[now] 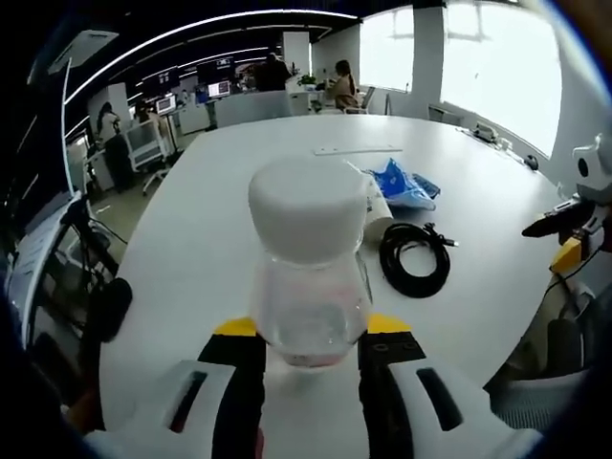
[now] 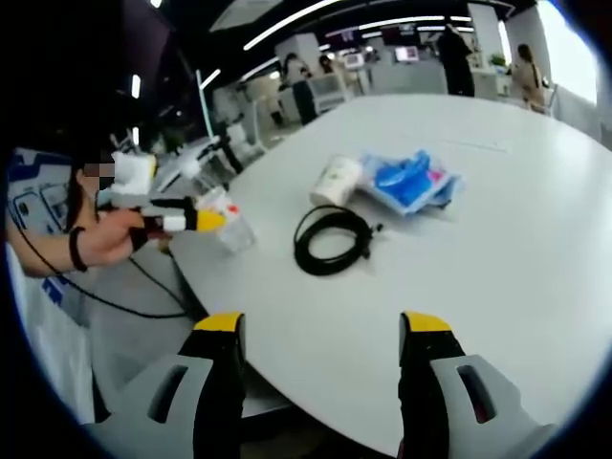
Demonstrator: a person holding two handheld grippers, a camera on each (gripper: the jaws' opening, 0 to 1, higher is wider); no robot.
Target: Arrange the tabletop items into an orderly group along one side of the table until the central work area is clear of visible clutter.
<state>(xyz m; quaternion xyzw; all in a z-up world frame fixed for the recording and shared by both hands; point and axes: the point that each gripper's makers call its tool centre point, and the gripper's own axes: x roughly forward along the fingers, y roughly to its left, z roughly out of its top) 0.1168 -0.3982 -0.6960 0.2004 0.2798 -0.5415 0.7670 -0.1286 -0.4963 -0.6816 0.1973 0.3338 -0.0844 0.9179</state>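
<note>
A clear plastic jar (image 1: 309, 292) with a white lid sits between the jaws of my left gripper (image 1: 312, 333), which is shut on it just above the white table (image 1: 239, 191). From the right gripper view the same jar (image 2: 232, 229) shows at the table's left edge, held by the left gripper (image 2: 212, 221) in a person's hand. My right gripper (image 2: 323, 330) is open over the near edge of the table with nothing between its jaws. On the table lie a coiled black cable (image 2: 330, 239), a white paper cup (image 2: 337, 181) on its side and a blue plastic bag (image 2: 409, 181).
The right gripper (image 1: 564, 222) enters the left gripper view from the right. A long white strip (image 1: 357, 150) lies farther back on the table. Desks, monitors, chairs and people stand beyond the table (image 2: 497, 239). Bright windows line one wall.
</note>
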